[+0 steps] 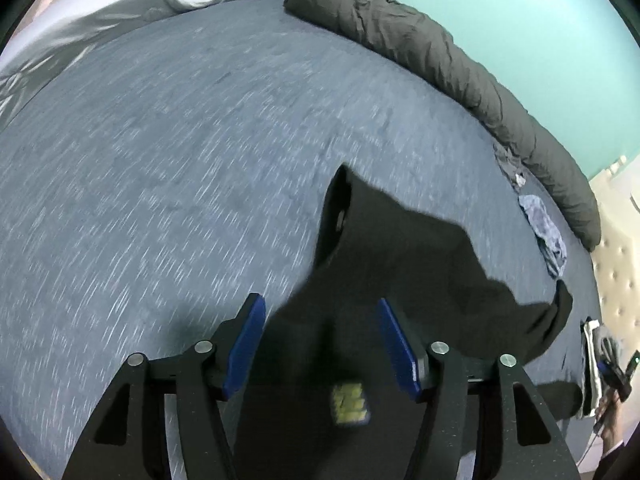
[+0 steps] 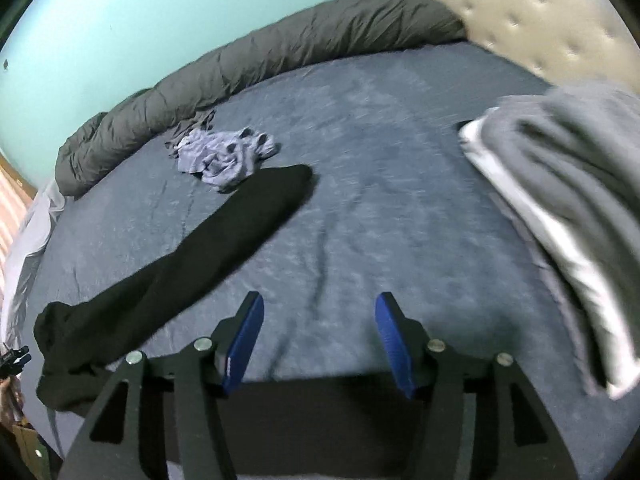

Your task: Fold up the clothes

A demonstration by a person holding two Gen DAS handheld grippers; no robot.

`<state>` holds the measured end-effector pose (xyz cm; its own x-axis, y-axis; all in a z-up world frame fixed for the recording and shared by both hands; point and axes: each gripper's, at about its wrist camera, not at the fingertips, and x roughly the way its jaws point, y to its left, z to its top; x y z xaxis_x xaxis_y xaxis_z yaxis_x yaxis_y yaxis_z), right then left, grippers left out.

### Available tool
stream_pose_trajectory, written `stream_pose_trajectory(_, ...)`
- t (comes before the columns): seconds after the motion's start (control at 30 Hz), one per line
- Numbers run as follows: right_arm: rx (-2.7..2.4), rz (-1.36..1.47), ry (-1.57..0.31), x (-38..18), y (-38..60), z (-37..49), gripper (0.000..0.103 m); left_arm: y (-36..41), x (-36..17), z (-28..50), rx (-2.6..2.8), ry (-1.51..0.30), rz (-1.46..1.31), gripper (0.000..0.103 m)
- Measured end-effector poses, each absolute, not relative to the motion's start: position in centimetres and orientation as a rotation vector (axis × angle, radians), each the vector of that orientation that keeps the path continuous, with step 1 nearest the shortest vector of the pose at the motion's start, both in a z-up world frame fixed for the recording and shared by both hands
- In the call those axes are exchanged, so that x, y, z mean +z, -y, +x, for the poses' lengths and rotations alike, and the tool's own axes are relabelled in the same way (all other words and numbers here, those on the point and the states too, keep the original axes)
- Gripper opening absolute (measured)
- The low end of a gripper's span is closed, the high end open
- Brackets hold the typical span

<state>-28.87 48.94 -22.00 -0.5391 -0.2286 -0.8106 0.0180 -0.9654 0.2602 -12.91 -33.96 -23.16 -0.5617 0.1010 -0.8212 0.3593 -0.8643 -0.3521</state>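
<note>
**A:** Standing by the bed (image 2: 360,128) here. The risk I see is mostly the big stuff. That rolled dark duvet (image 2: 280,44) along the far edge and the grey-and-white blanket (image 2: 560,200) on the right take up a lot of room, so any fold that swings wide could drag into them.

**B:** Where's the black garment (image 2: 208,240) though?

**A:** Stretched out long across the blue sheet, one end bunched near the bed's edge. In the left wrist view part of it lies right between the fingers of the left gripper (image 1: 322,344), but the jaws stand apart and nothing's pinched. Right gripper (image 2: 318,340) is also apart, with only bare sheet in front of it.

**B:** So nobody has hold of it?

**A:** Looks that way. My guess is that bunched end could slide off the edge. Also the crumpled blue-grey cloth (image 2: 228,156) sits just beside the garment's far end, easy to snag by mistake.
</note>
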Motion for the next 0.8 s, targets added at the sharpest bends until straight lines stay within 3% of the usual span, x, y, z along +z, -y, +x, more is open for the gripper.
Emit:
stream_pose_trajectory(0.23, -2.523, 1.464, 0.325, -24.2, -41.8, -36.4, 0.065, 34.7, -23.4, -17.2, -2.566, -0.715, 1.389, 0.067)
stream_pose_trajectory(0.7, -2.394, 1.651, 0.030, -30.6, -29.4, -45.2, 0.064, 34.5, -25.0, -21.7, -2.565, -0.691, 1.426, 0.067)
stream_pose_trajectory(0.73, -2.387, 1.667, 0.009, -31.1, -29.2, -45.1, 0.054, 34.4, -25.2, -21.7, -2.566, -0.693, 1.426, 0.067)
stream_pose_trajectory(0.77, -2.393, 1.662, 0.005, -31.3, -29.3, -44.9, 0.024, 34.3, -25.3, -21.7, -2.567, -0.692, 1.430, 0.067)
stream_pose_trajectory(0.8, -2.404, 1.650, 0.007, -31.3, -29.4, -44.7, 0.014, 34.1, -25.5, -21.7, -2.568, -0.688, 1.436, 0.067)
